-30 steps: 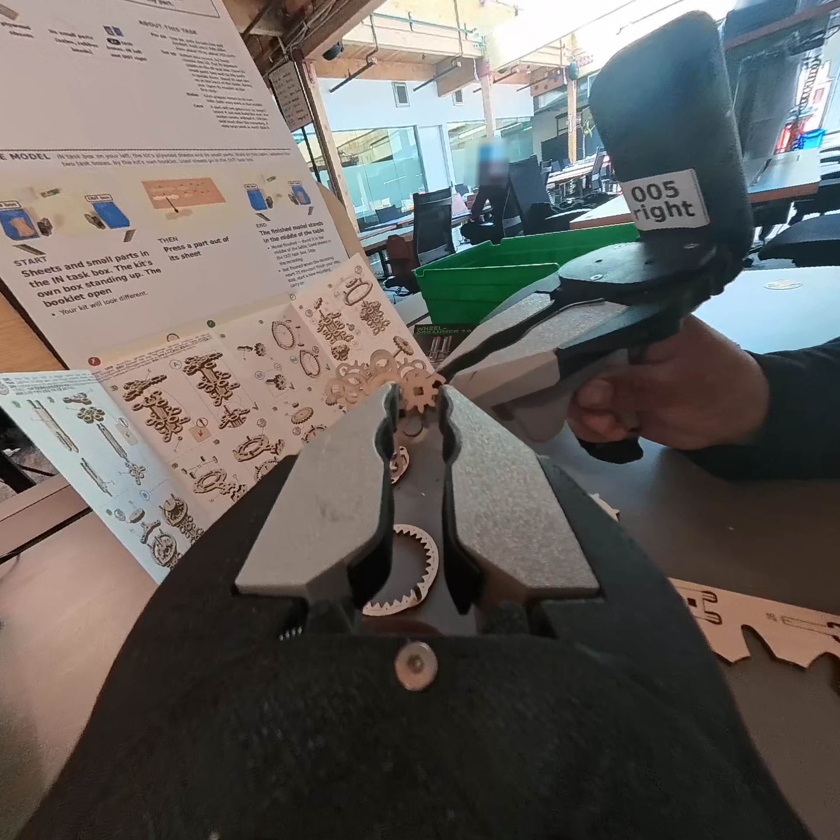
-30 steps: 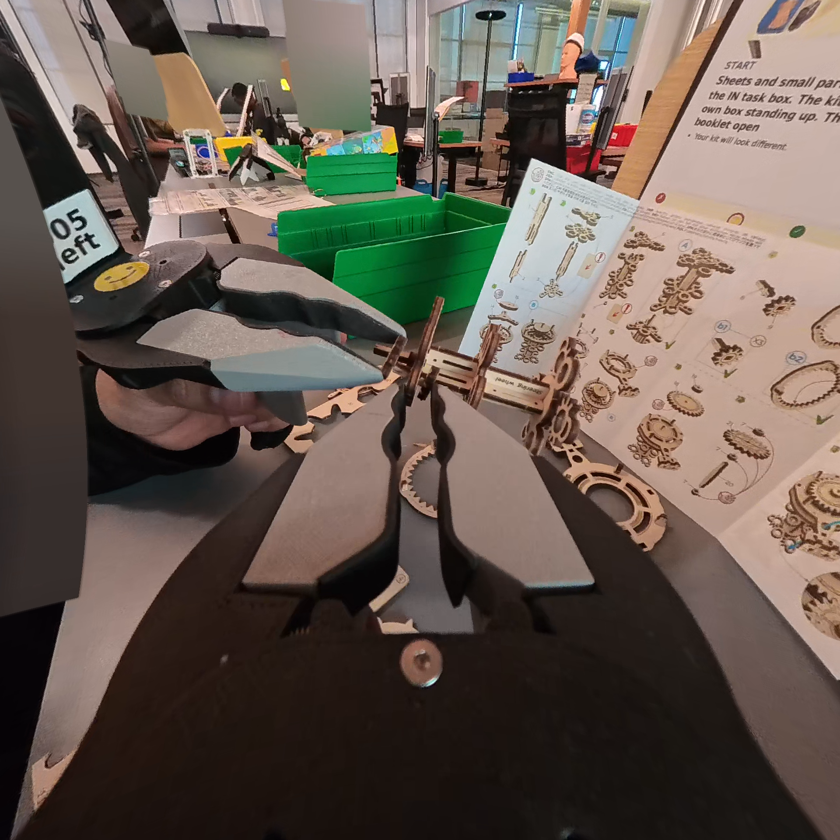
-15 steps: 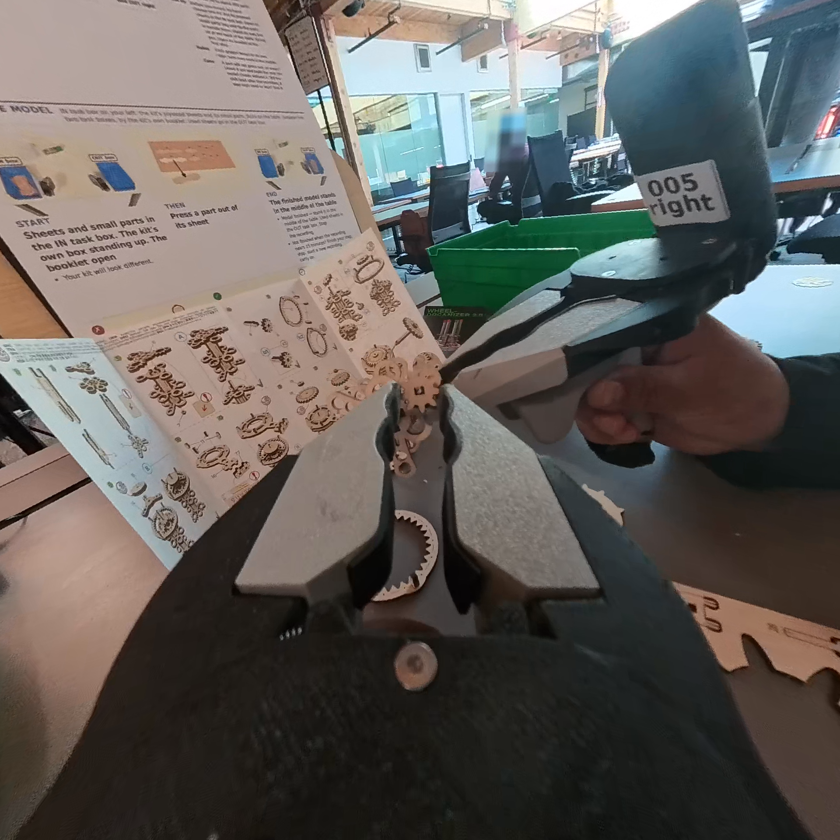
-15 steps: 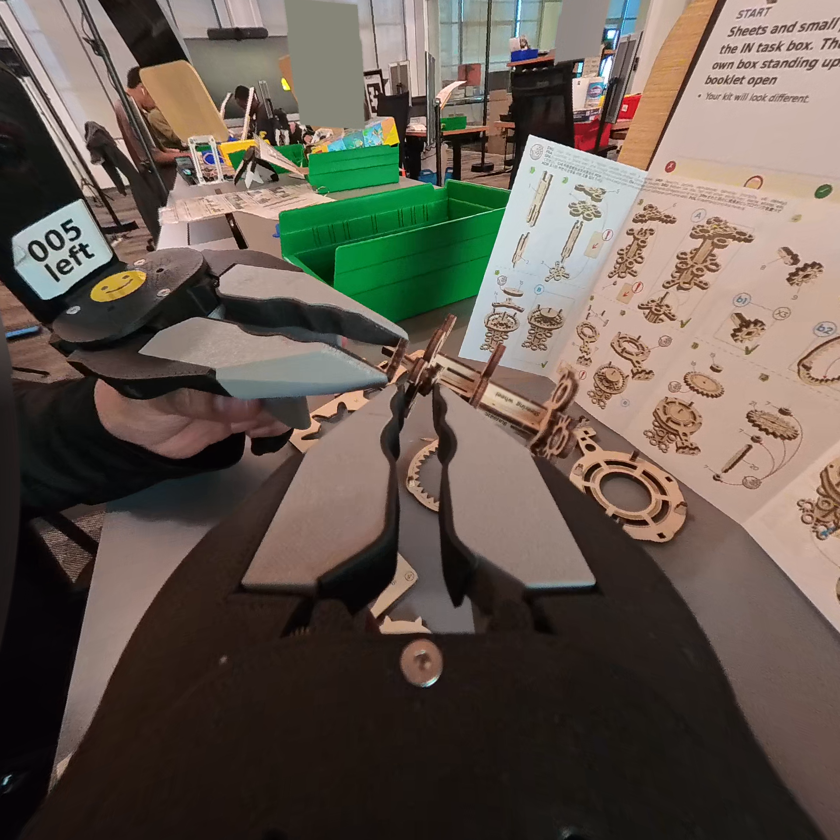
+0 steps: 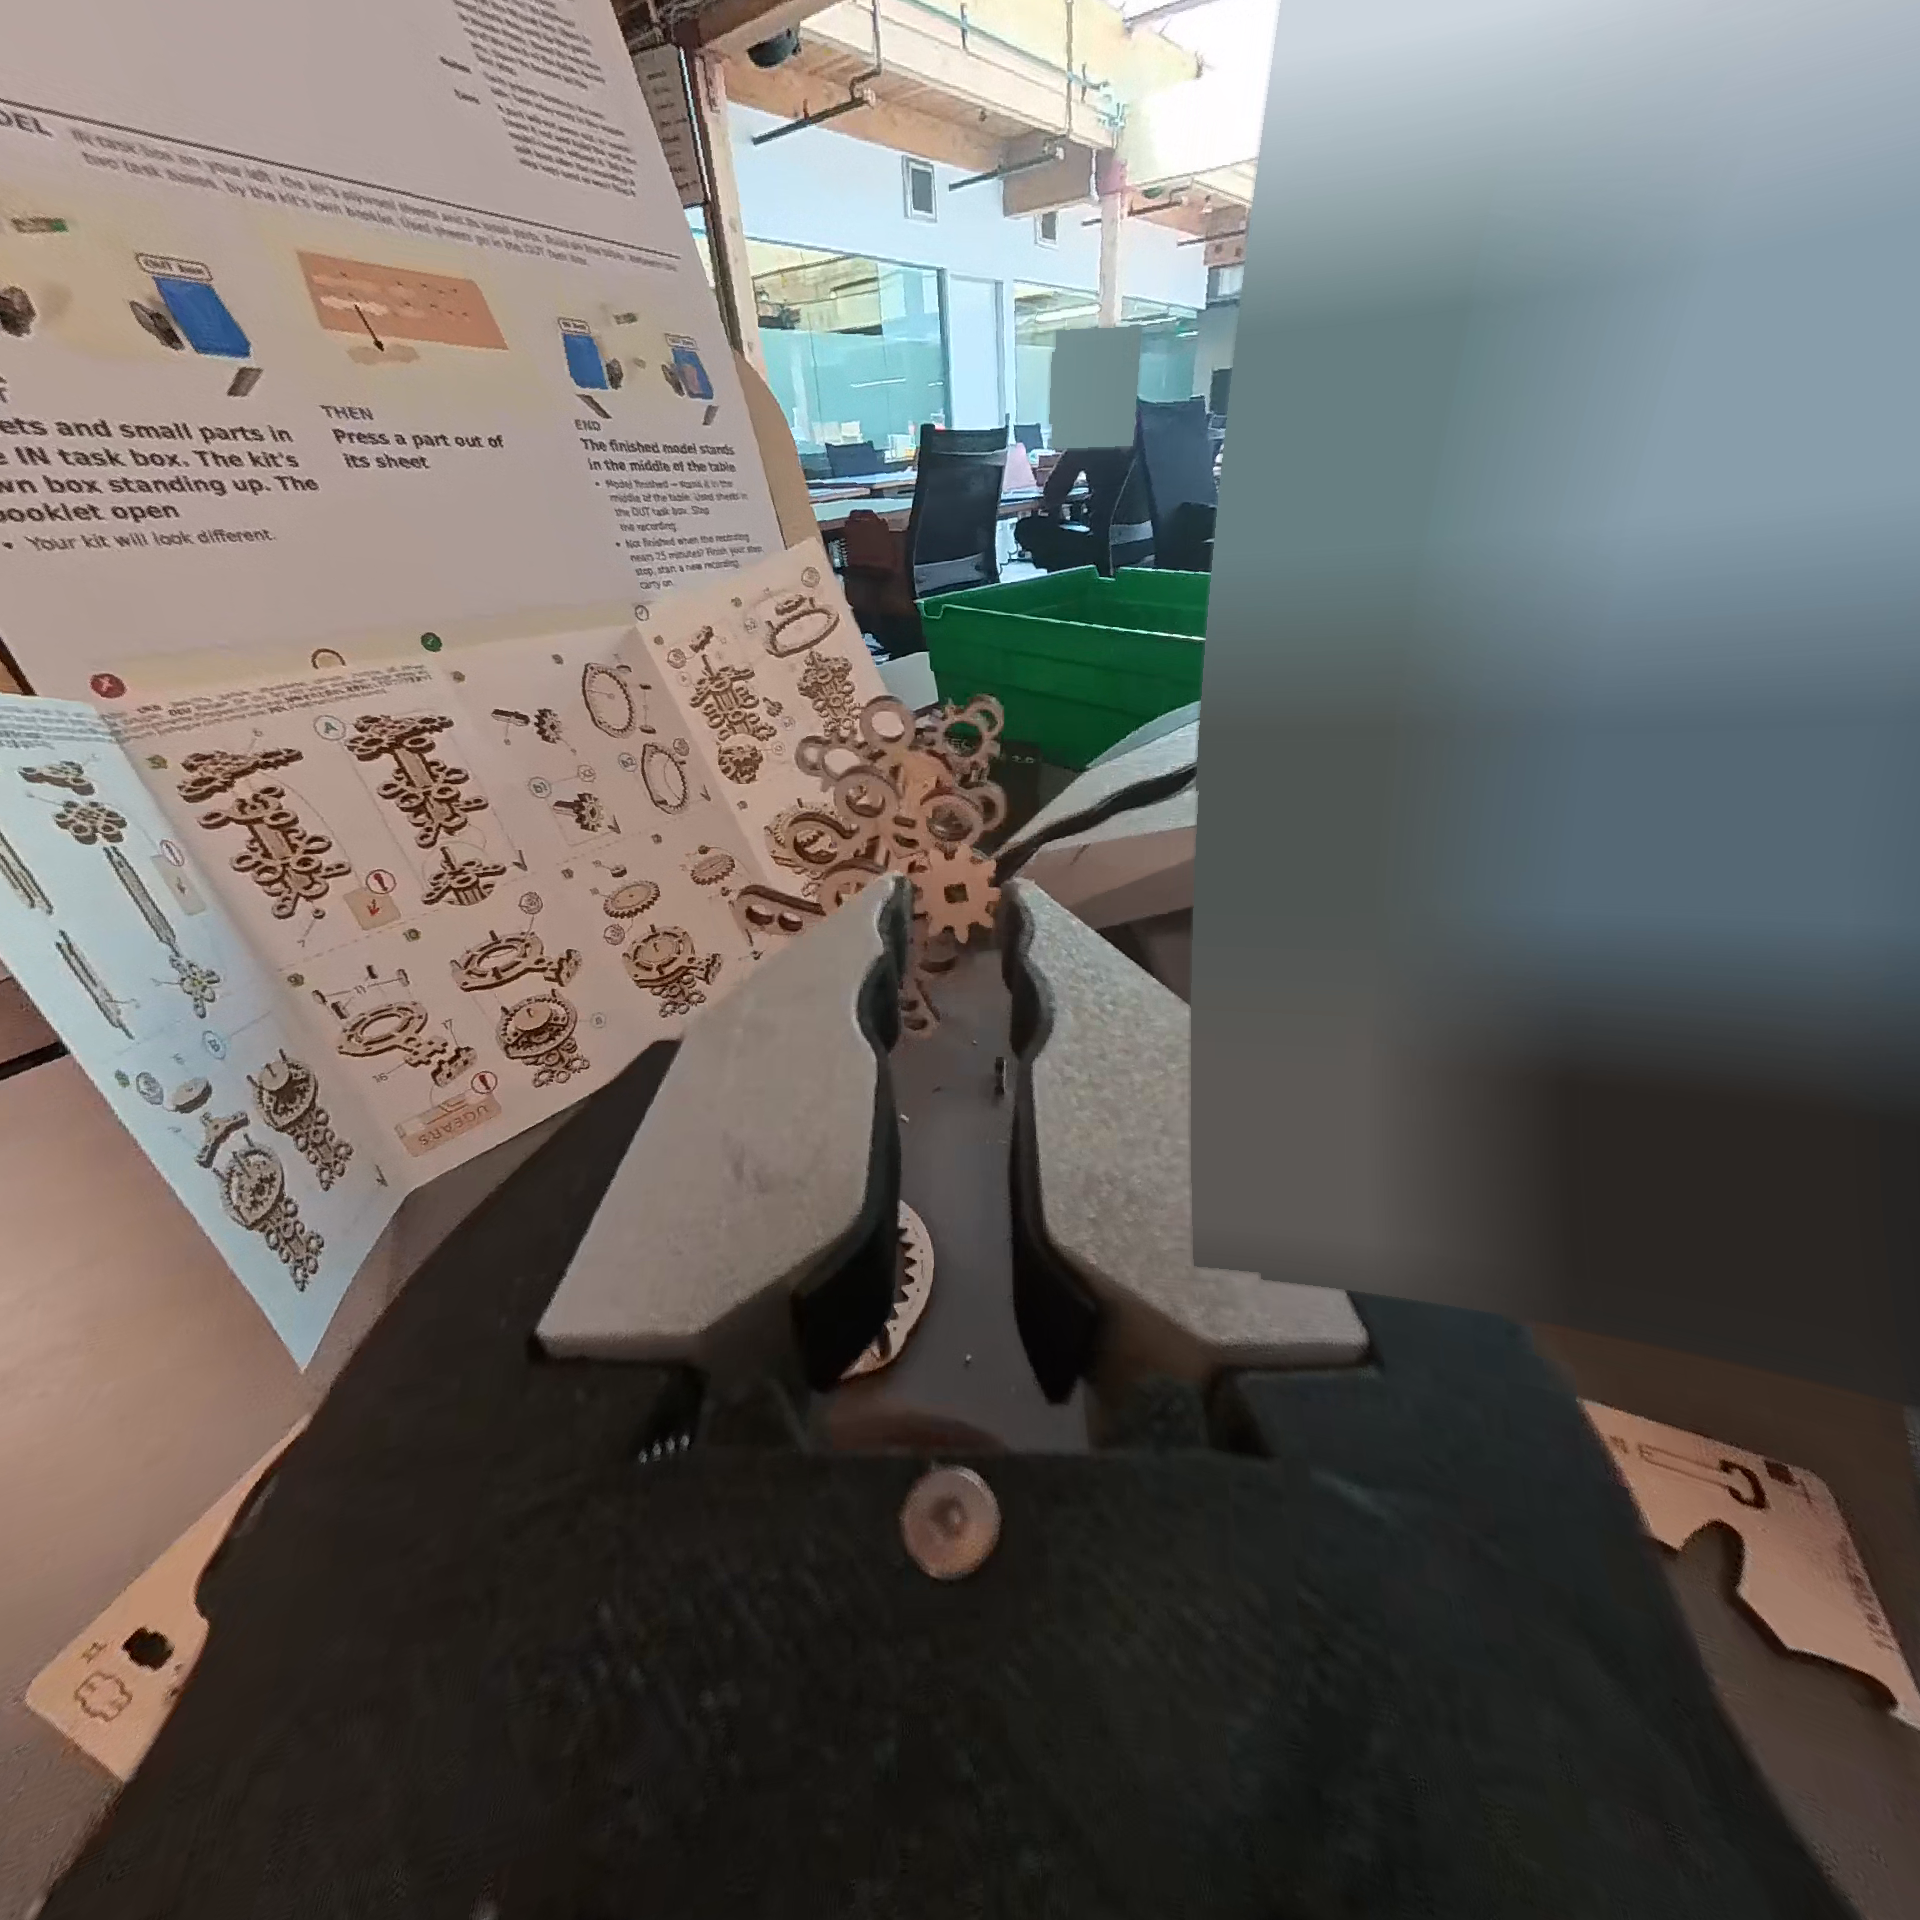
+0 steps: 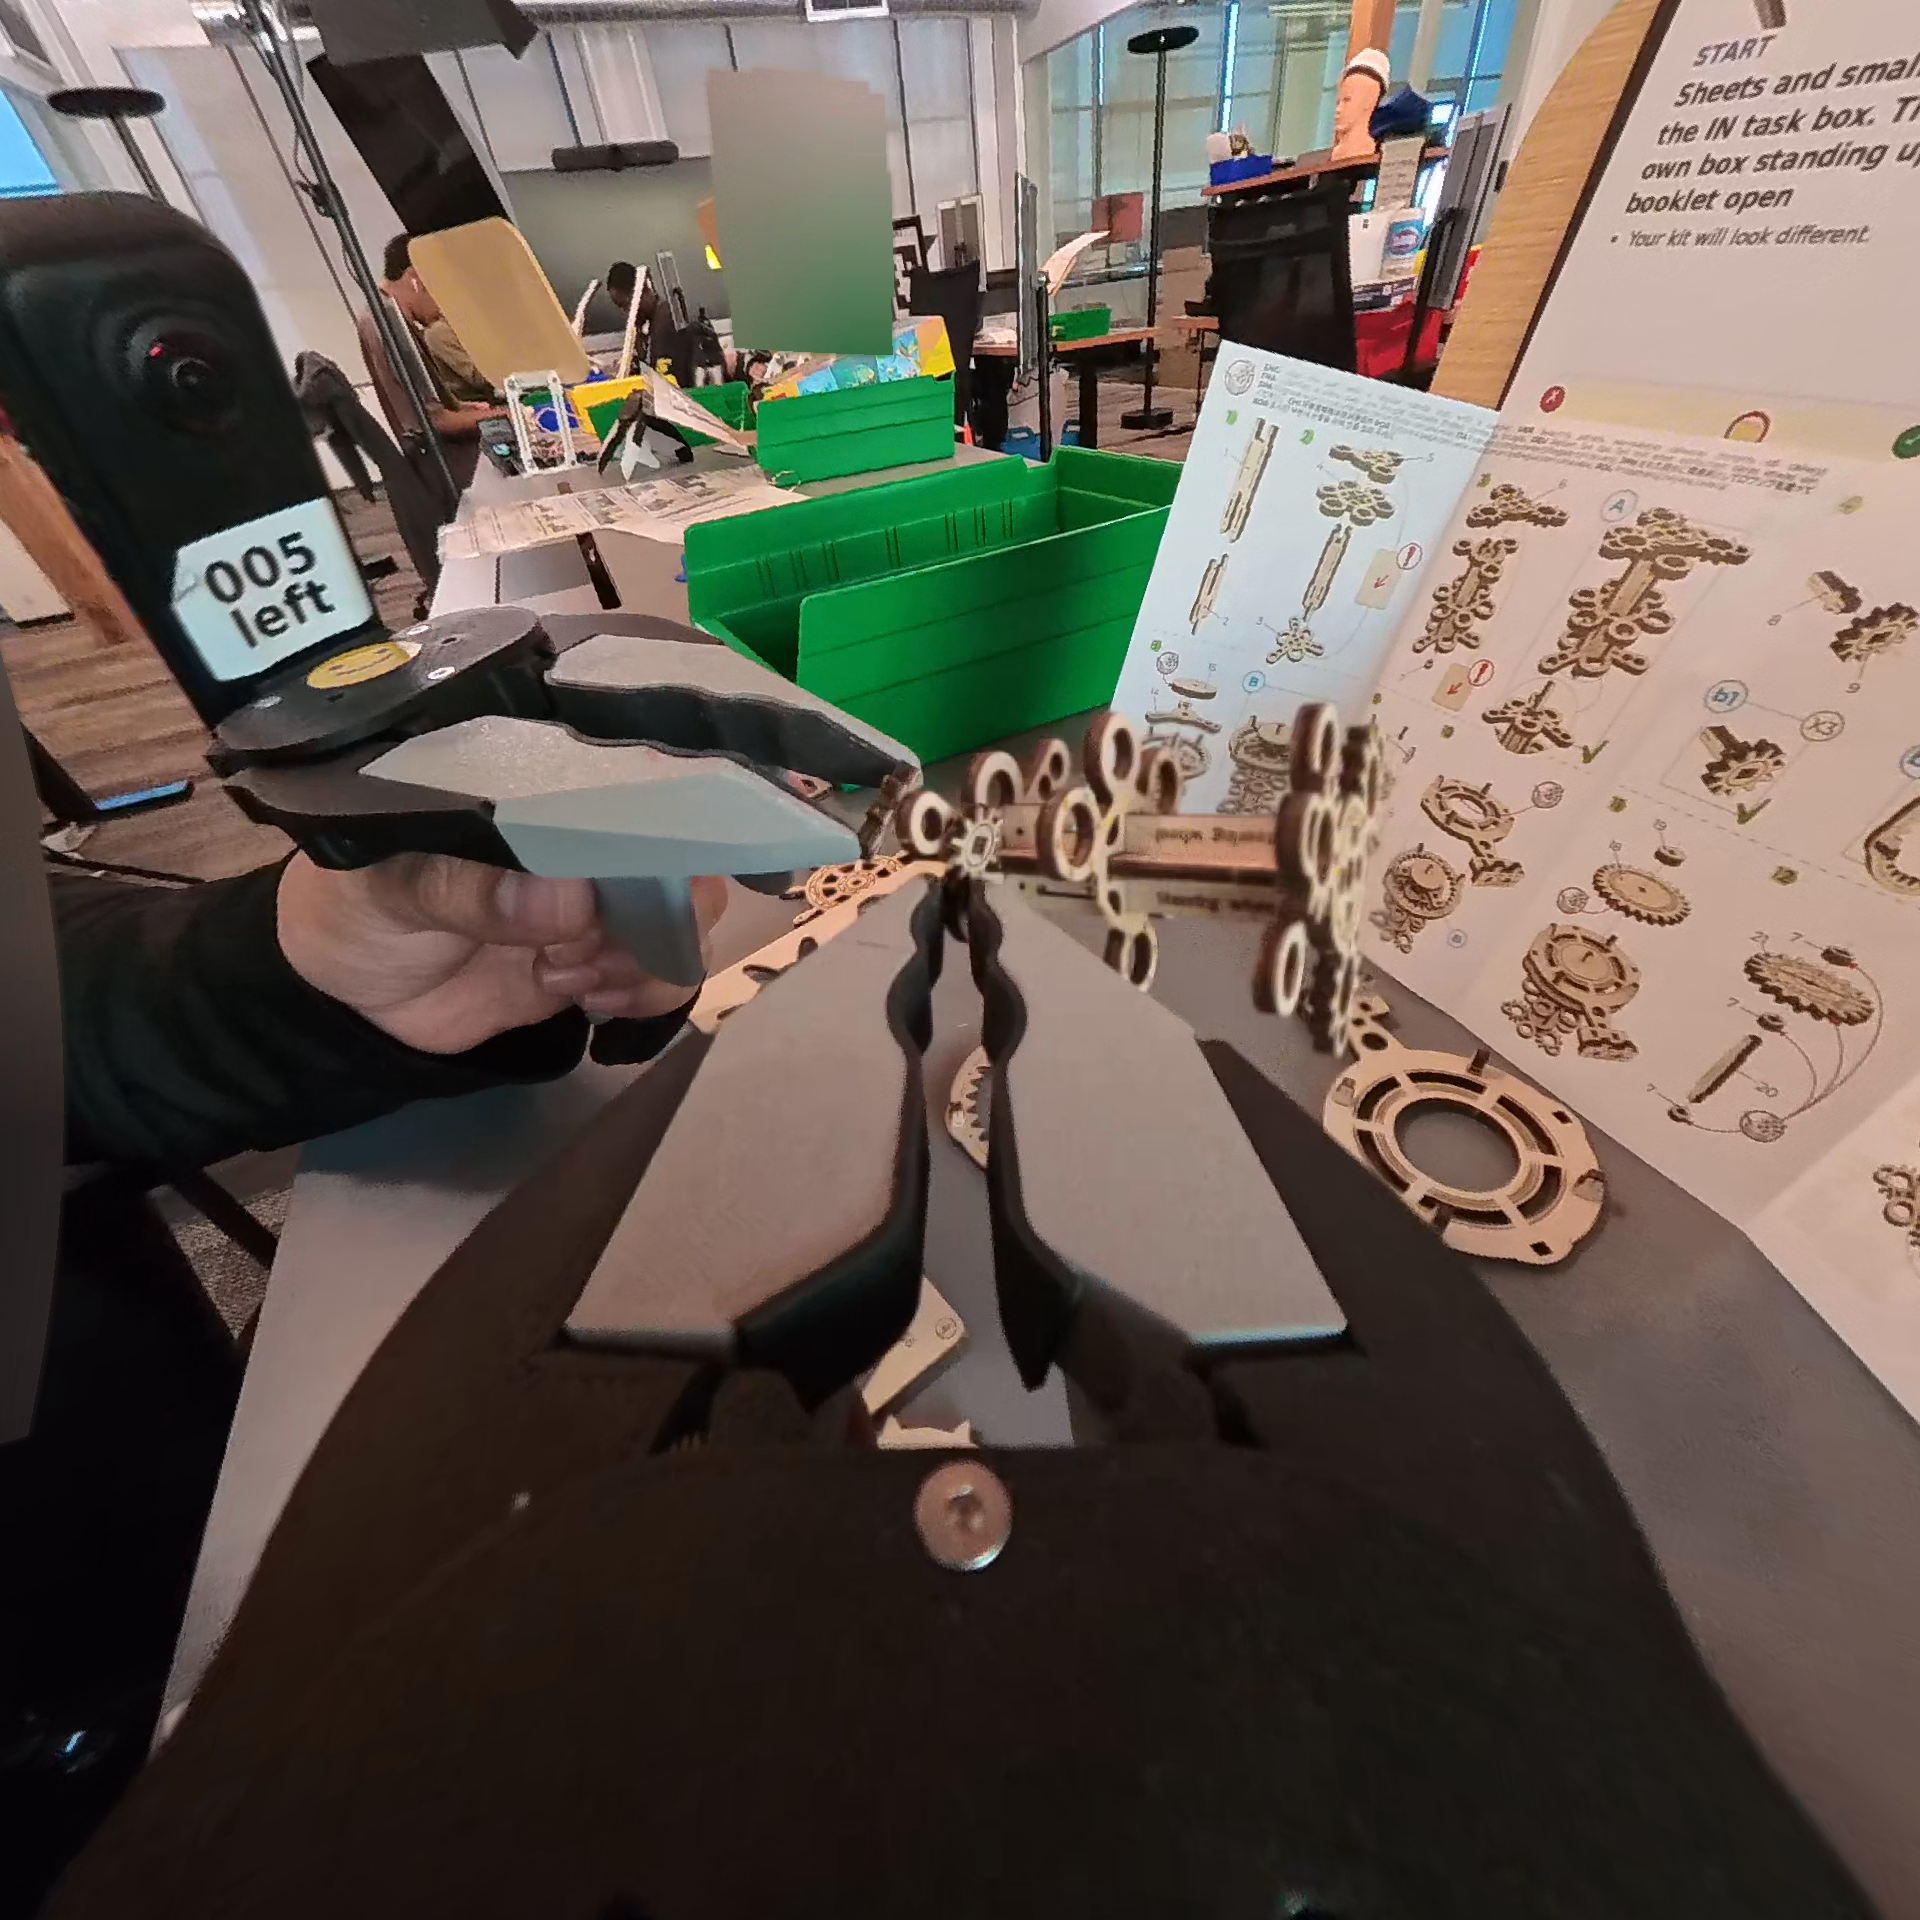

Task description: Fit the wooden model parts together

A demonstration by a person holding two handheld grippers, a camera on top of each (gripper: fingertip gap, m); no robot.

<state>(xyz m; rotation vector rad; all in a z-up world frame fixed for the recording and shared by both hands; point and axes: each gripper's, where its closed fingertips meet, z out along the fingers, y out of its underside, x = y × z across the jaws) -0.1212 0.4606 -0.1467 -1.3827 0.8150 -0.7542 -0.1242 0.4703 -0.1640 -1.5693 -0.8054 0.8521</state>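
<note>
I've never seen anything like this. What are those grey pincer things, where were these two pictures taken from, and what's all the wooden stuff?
No robot here: a person holds a hand-operated gripper in each hand, and each carries a camera looking along its two grey fingers. One picture is from the left gripper, the other from the right gripper, which also shows the left one and the hand squeezing it. Both grippers meet at one end of a half-built wooden model held above the table. The right is shut on it; the left's grip I cannot tell. A wooden ring lies on the table, beside an open instruction booklet and green bins.
</note>
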